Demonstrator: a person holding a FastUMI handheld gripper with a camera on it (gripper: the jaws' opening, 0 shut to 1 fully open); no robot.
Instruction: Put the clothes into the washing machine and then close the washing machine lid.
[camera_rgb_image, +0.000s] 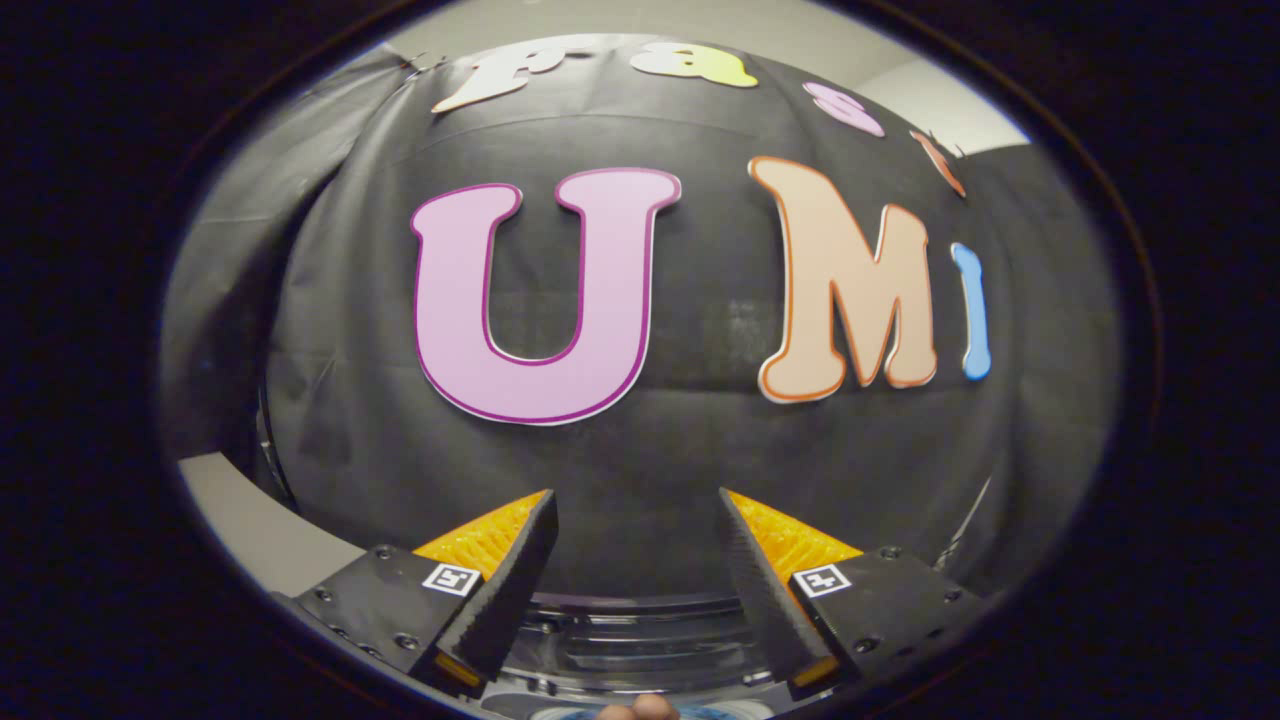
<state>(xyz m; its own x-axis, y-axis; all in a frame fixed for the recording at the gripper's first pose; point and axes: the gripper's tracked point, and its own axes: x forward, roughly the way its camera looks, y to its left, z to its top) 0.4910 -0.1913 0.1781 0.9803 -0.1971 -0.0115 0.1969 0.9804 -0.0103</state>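
- No readable text, brand or number on any object.
- Square coded marker tags (452, 578) on the gripper (637, 540) finger mounts, at 7 and 5 o'clock; pattern only, no characters.

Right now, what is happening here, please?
A person holds the claw up toward the booth's black cloth wall. Its fingers stand open with nothing between them. Below the fingers lies part of the washing machine, a curved transparent part. No clothes are gripped at this moment.

Black cloth wall (640, 470) (plain, unpatterned)
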